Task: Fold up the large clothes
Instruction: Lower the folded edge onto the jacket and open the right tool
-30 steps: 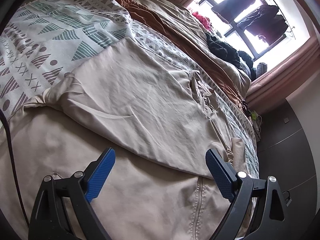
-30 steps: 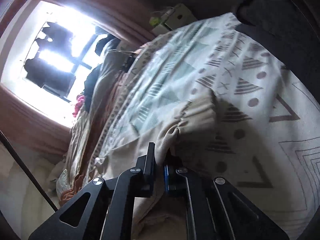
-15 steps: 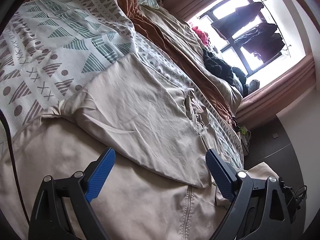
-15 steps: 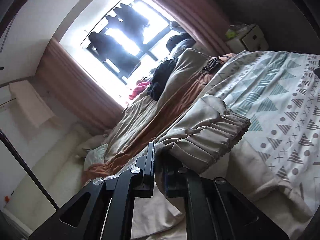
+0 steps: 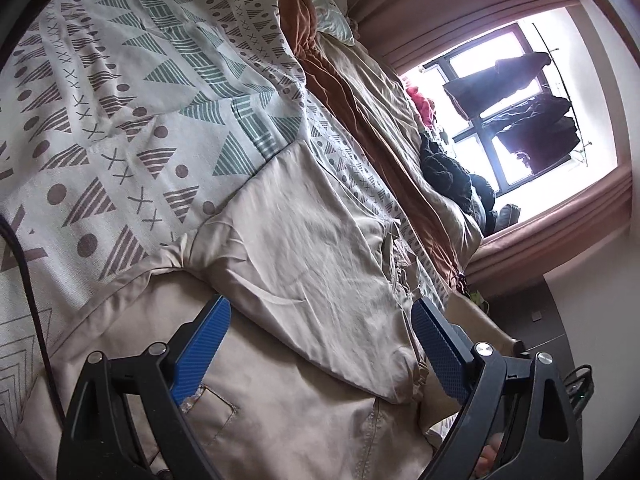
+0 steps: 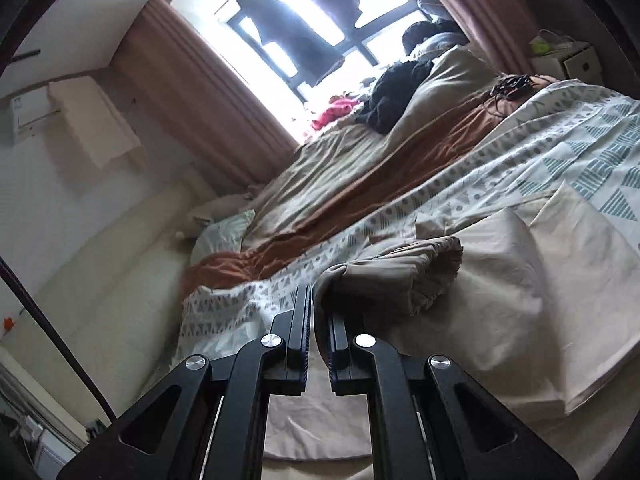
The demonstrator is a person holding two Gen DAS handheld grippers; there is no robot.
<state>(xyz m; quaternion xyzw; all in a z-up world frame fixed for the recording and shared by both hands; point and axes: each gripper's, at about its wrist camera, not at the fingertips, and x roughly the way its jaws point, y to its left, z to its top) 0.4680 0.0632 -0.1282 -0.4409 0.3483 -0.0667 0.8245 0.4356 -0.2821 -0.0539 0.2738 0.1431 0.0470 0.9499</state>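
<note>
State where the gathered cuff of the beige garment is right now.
In the right wrist view the gathered cuff hangs just right of centre, lifted over the patterned bedspread, its cloth pinched in the right gripper.

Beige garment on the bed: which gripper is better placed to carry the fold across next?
Right. The right gripper has its jaws shut on a gathered edge of the beige garment, lifted off the patterned bedspread. The left gripper hangs open above the cloth, holding nothing.
</note>
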